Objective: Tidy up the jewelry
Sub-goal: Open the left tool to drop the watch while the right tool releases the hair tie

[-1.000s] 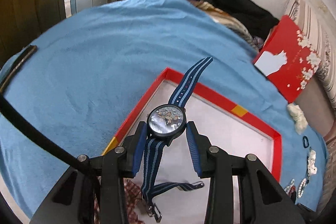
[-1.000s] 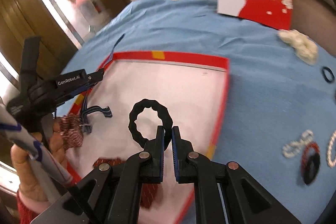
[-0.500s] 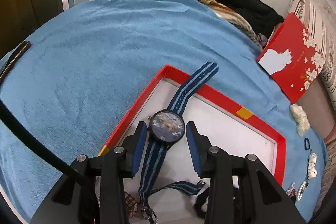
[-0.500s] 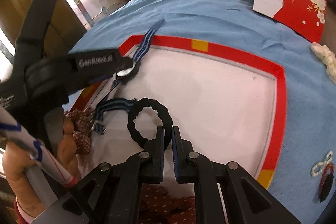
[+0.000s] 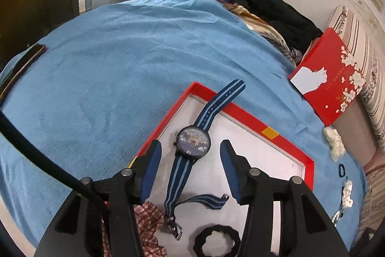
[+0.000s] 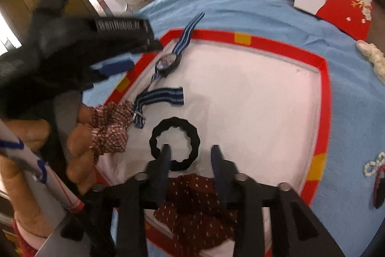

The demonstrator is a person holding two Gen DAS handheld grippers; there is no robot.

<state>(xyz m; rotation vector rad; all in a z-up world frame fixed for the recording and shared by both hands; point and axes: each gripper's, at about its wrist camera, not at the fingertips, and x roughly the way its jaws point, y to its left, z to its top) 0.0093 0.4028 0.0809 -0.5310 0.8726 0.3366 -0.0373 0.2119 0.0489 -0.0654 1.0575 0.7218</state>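
Note:
A red-rimmed white tray point(image 5: 286, 141) lies on the blue cloth; it also shows in the right wrist view point(image 6: 322, 78). A blue-striped watch point(image 5: 193, 142) lies in its far left corner, strap over the rim, seen too in the right wrist view point(image 6: 168, 62). My left gripper point(image 5: 190, 153) is open, jaws either side of the watch, apart from it. A black scrunchie point(image 6: 174, 142) lies in the tray, and shows in the left wrist view point(image 5: 216, 240). My right gripper point(image 6: 190, 155) is open just above the scrunchie's near edge.
A checked scrunchie point(image 6: 110, 127) and a dotted maroon scrunchie point(image 6: 199, 208) lie in the tray's near part. The red lid point(image 5: 329, 78) stands at the back right. Loose jewelry point(image 6: 375, 168) and a white piece point(image 5: 333, 141) lie on the cloth right of the tray.
My left gripper opened, let the watch go in the tray and pulled back. My right gripper lowered the black scrunchie into the tray and opened, releasing it.

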